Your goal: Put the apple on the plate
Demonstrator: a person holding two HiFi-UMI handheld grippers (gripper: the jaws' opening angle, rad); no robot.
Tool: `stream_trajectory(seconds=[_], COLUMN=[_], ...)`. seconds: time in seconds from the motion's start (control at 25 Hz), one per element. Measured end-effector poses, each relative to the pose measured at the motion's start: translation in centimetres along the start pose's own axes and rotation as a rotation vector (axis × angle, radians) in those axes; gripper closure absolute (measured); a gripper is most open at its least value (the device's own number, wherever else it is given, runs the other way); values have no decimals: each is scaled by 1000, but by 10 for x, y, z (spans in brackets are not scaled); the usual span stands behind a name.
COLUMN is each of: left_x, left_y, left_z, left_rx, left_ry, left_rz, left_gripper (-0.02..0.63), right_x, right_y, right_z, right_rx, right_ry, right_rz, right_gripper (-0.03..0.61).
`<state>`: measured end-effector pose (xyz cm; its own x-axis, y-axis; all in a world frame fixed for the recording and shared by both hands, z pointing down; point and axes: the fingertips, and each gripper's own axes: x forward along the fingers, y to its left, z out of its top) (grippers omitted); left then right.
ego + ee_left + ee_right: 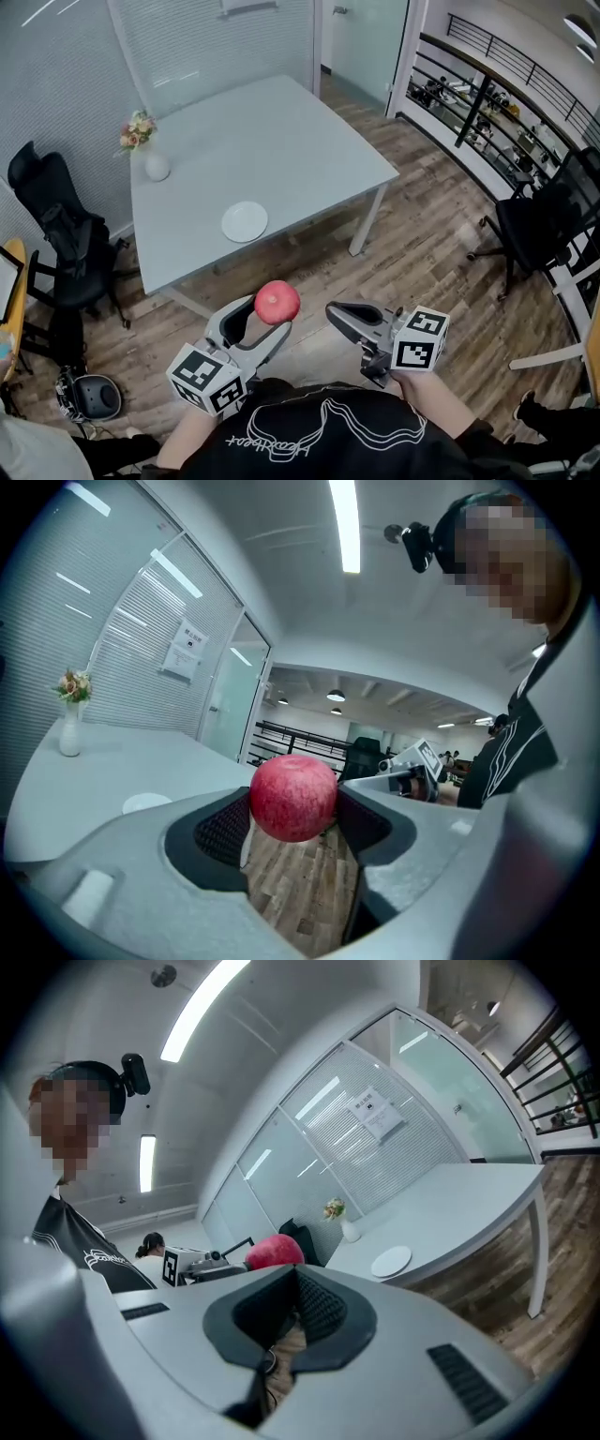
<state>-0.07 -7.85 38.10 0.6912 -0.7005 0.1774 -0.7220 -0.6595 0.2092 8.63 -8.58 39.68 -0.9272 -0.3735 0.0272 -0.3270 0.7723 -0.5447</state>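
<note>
Two-handed: grips apple (277, 302) wide in left gripper (270, 319) for the carry to plate (245, 222); holds right gripper (333, 314) closed, empty, aside.

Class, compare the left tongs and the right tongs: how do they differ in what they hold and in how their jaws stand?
The left tongs grip the red apple; the right tongs hold nothing. The left tongs' jaws stand wide apart, pressed on the apple; the right tongs' jaws are closed together. Both are grey and hang over the wooden floor, short of the table.
</note>
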Motion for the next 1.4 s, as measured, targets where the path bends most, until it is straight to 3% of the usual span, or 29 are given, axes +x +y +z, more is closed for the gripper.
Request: stream_trajectory(seconds=[0.4,0.84,1.24,1.4], left_x=[21,71,121,136], left_y=[64,181,275,304], left_z=[8,9,-22,-41], left_rx=[47,63,76,120], left_ry=[5,49,126,165], left_rz=[73,105,158,184], left_gripper=[322,322,322,322], right_x=[39,102,139,148], right_y=[-42,-107,-164,-180], right_z=[12,36,45,41], right_rx=[31,105,172,203], right_ry=[19,23,39,52], right_rz=[1,-55,-107,-123], right_gripper=[569,569,569,569])
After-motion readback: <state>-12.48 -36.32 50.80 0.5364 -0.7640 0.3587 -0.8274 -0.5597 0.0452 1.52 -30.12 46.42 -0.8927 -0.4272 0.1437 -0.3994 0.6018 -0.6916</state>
